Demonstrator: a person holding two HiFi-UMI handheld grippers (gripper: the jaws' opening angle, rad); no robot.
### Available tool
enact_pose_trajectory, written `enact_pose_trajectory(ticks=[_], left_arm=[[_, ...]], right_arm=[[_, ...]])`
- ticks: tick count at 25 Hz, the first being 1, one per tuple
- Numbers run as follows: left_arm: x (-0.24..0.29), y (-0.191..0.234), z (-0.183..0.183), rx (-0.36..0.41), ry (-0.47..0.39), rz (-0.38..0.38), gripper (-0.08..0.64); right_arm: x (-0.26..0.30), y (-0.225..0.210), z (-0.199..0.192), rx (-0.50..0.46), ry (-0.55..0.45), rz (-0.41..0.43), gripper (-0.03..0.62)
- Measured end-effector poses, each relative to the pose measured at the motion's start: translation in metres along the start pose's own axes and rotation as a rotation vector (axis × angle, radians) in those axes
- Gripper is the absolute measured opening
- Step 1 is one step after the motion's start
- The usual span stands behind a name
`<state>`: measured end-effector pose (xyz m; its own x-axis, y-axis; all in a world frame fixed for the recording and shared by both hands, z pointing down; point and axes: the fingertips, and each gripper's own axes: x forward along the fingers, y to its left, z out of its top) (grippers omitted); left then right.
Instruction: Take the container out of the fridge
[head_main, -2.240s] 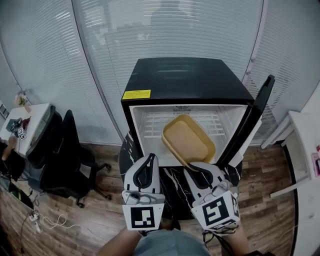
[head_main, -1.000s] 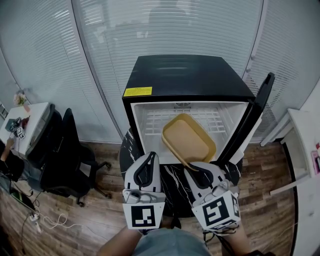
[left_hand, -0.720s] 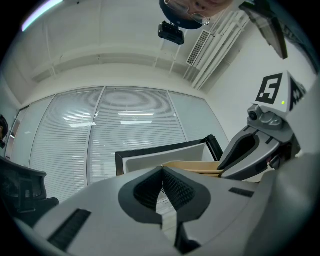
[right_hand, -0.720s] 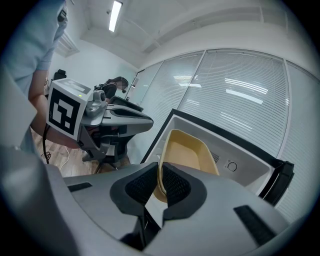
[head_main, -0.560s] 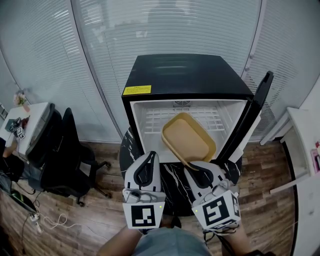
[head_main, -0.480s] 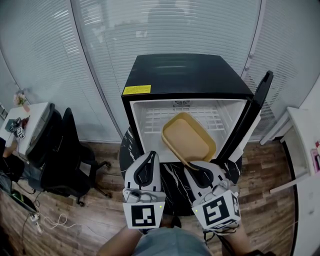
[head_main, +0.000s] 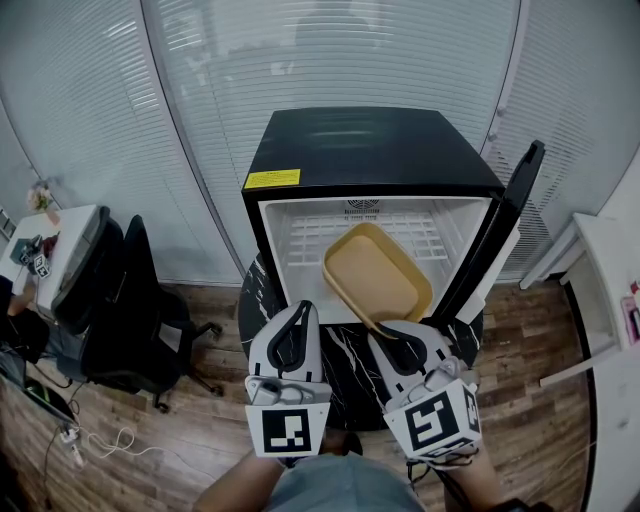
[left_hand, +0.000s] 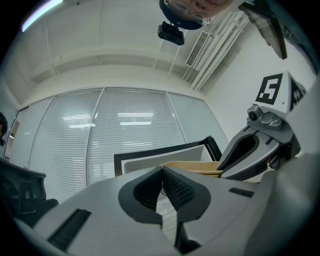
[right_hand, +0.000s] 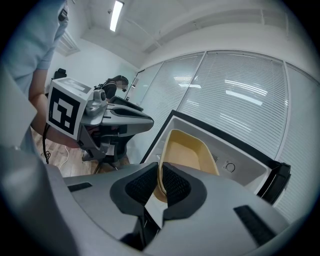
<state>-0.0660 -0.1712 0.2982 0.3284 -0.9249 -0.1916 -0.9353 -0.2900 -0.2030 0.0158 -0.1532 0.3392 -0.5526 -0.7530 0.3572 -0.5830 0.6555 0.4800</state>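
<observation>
Little has moved since the earlier frames: the right hand-held gripper (head_main: 386, 334) stays clamped on the near rim of the tan, empty, rectangular container (head_main: 375, 275). The container tilts ahead of it, its far end inside the open fridge (head_main: 370, 150). The left hand-held gripper (head_main: 297, 313) is alongside, jaws closed on nothing.

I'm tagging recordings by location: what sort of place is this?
Probably an office: blind-covered glass walls, a black office chair beside a desk, and a small black fridge standing open.
</observation>
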Motion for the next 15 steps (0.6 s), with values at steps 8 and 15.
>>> enact_pose_trajectory(ticks=[8,15], left_arm=[[-0.0002,-0.0003,0.0007,0.022,0.004,-0.006,0.017],[-0.0007,0.0003,0.0000,-0.007,-0.001,0.004,0.017]], right_arm=[[-0.0006,-0.0004,0.0024,-0.002,-0.005,-0.003,0.043],[-0.0015,-0.0004,0.0028,0.001,-0.010,-0.004,0.043]])
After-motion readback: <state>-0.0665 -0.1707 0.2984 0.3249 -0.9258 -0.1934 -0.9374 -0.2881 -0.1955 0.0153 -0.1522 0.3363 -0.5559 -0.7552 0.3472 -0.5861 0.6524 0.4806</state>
